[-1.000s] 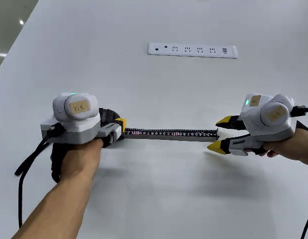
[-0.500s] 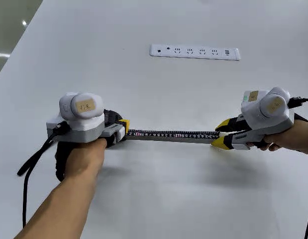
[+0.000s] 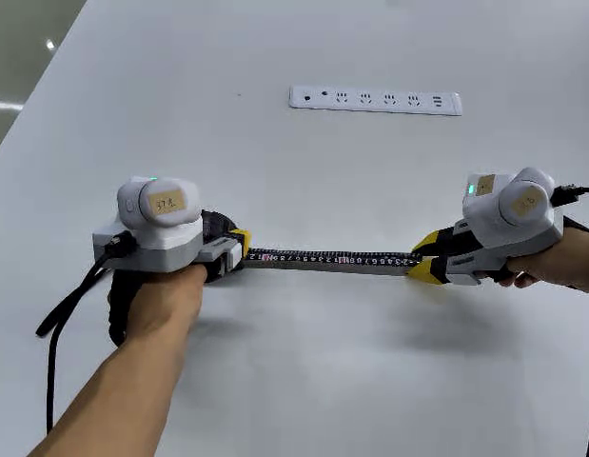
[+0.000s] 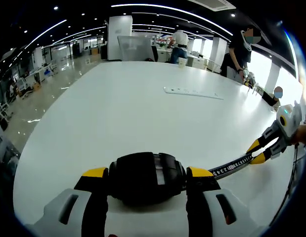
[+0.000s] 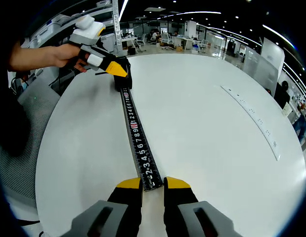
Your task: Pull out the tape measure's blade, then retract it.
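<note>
The black tape measure case [image 3: 216, 233] rests on the white table, and my left gripper [image 3: 232, 249] is shut on it, yellow tips either side of the case [image 4: 147, 177]. Its blade [image 3: 327, 258] runs out flat to the right, numbers up. My right gripper [image 3: 425, 259] is shut on the blade's end, which sits between the yellow tips [image 5: 153, 183]. In the right gripper view the blade [image 5: 137, 138] leads away to the case [image 5: 122, 79] and the left gripper [image 5: 115, 69]. In the left gripper view the blade [image 4: 231, 167] reaches the right gripper [image 4: 259, 152].
A white power strip [image 3: 375, 99] lies flat at the far side of the table [image 3: 304, 362]. A black cable hangs from the left gripper off the near left edge. People stand at desks beyond the table's far end [image 4: 239, 44].
The right gripper's jaws, open around the blade's end a second ago, have closed on it. The blade's length and the left gripper look unchanged.
</note>
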Available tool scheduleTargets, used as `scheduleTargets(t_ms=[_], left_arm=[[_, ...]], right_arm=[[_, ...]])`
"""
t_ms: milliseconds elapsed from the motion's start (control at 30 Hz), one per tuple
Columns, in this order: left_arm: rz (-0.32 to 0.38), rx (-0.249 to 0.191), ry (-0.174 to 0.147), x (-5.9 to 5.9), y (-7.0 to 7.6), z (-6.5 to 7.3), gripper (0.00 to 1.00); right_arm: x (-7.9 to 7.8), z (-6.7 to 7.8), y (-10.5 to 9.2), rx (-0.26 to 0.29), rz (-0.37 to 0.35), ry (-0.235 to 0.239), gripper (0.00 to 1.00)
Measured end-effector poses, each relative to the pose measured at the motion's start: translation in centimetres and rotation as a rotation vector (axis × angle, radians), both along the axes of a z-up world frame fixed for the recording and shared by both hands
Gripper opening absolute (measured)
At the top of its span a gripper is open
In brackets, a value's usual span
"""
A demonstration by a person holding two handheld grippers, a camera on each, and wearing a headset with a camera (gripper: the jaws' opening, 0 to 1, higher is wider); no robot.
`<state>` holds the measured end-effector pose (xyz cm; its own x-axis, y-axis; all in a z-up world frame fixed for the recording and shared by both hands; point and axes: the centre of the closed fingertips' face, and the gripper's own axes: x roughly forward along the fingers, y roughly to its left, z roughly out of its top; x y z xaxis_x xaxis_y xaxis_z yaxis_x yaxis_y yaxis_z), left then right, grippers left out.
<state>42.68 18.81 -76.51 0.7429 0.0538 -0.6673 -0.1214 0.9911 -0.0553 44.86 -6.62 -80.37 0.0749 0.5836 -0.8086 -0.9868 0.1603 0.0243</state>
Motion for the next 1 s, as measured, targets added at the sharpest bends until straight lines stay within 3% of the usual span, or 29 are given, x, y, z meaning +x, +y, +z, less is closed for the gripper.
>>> scheduleTargets(t_ms=[1000], left_arm=[[-0.012, 0.039, 0.025, -0.11, 0.06, -0.5, 0.6]], right_arm=[[0.09, -0.1, -0.12, 0.0, 0.021, -0.015, 0.1]])
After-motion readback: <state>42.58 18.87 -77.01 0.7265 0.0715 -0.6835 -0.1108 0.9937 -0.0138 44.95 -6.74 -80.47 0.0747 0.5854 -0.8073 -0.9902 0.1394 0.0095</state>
